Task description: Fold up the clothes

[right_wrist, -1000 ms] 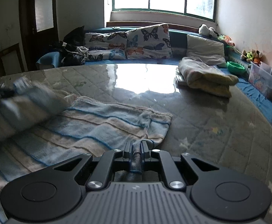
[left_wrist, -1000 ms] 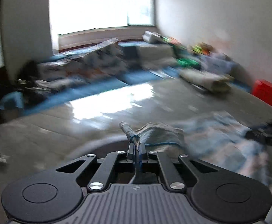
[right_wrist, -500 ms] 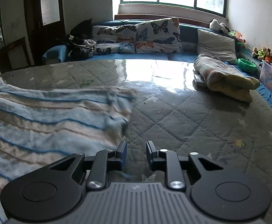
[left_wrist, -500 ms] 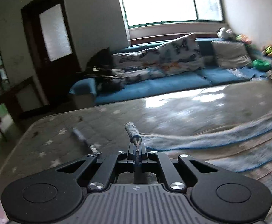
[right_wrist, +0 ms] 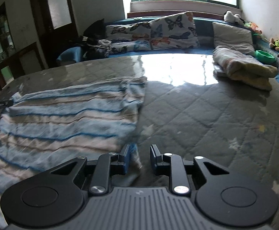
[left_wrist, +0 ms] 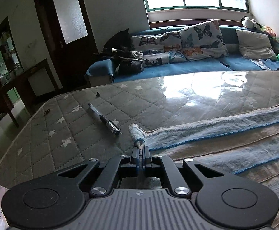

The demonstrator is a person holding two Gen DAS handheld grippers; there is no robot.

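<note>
1. The mattress (right_wrist: 206,115) fills both views, grey, quilted and star-printed, with a glossy glare patch toward the window; it carries everything here.
2. The striped cloth (right_wrist: 68,118), blue and beige, lies spread on the mattress's left part in the right wrist view; its far right corner is rumpled, and a second layer seems to lie over the lower one, though how many folds it has I cannot tell.
3. A folded blanket (right_wrist: 243,71) sits well apart at the far right edge, clear of the work.
4. The left tongs (left_wrist: 140,154) are closed on a rolled corner of the striped cloth (left_wrist: 225,134), held low over the mattress; to do this well, I judge the corner should be laid flush with the edge beneath and kept taut so no crease sets in.
5. The right tongs (right_wrist: 139,160) stand wide apart with nothing between them, just over the cloth's near right edge; they could smooth or re-pinch that side.
6. A pen (left_wrist: 104,118) lies just beside the left-held corner; keep the cloth from dragging it.
</note>
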